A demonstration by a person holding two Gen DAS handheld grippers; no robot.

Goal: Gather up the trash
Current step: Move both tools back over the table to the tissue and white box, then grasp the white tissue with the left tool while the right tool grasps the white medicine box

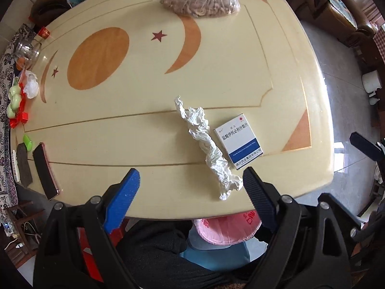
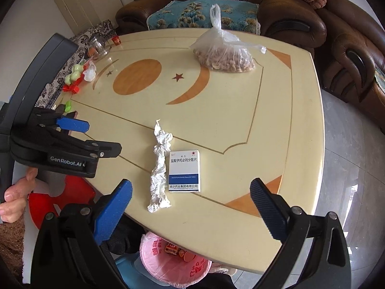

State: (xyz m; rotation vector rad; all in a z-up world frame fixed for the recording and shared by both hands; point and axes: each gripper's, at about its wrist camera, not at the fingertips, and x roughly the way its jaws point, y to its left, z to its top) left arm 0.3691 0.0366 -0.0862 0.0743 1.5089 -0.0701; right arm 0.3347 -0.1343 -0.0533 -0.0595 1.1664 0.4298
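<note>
Some trash already lies in the pink-lined bin [image 2: 175, 257] at 6 o'clock. The twisted tissue [image 2: 160, 168] and medicine box [image 2: 184, 171] remain on the table [image 2: 240, 125]. The left gripper [image 1: 191, 185] and right gripper [image 2: 191, 204] are both apart, empty.

A clear plastic bag of nuts [image 2: 225, 56] lay near the far edge of the cream table [image 2: 240, 125], whose top bore an orange oval, a crescent and red stars. Along its left side stood a glass jar [image 2: 98, 45], green and red trinkets [image 2: 73, 79] and a phone [image 1: 45, 171]. Behind the table sat a brown leather sofa [image 2: 288, 16] with a blue patterned cover.
</note>
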